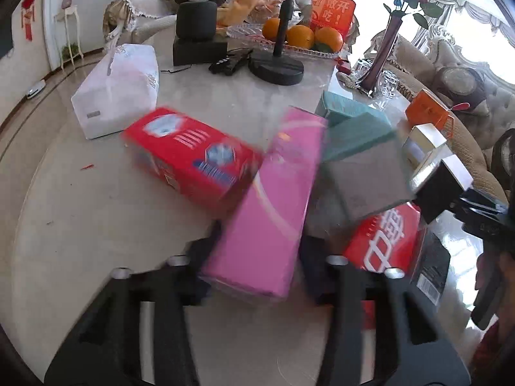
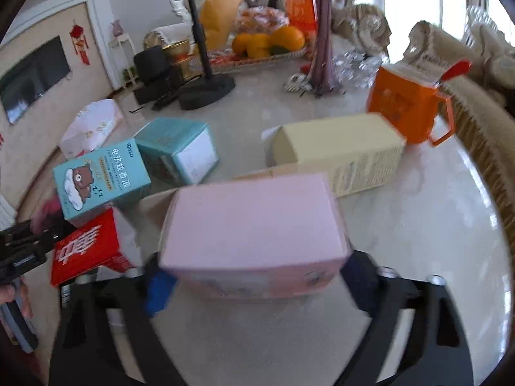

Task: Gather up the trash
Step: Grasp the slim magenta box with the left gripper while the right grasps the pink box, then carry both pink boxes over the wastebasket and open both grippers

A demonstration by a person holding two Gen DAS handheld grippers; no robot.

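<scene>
My left gripper (image 1: 257, 251) is shut on a long bright pink box (image 1: 270, 206), held between its fingers above the marble table (image 1: 80, 225). A red box with blue print (image 1: 190, 154) lies against it on the left. My right gripper (image 2: 254, 270) is shut on a pale pink box (image 2: 254, 225). Around it lie a cream box (image 2: 341, 151), two teal boxes (image 2: 180, 151), one with a bear picture (image 2: 99, 180), and a red box (image 2: 87, 247), also in the left wrist view (image 1: 386, 244). The right gripper shows at the right edge of the left wrist view (image 1: 450, 193).
A white tissue pack (image 1: 116, 87), a black speaker (image 1: 196, 22), a black stand base (image 1: 276, 67), a glass fruit tray with oranges (image 1: 299, 37) and a purple vase (image 1: 383, 48) stand at the back. An orange jug (image 2: 405, 106) stands near the table's right edge. Sofas surround the table.
</scene>
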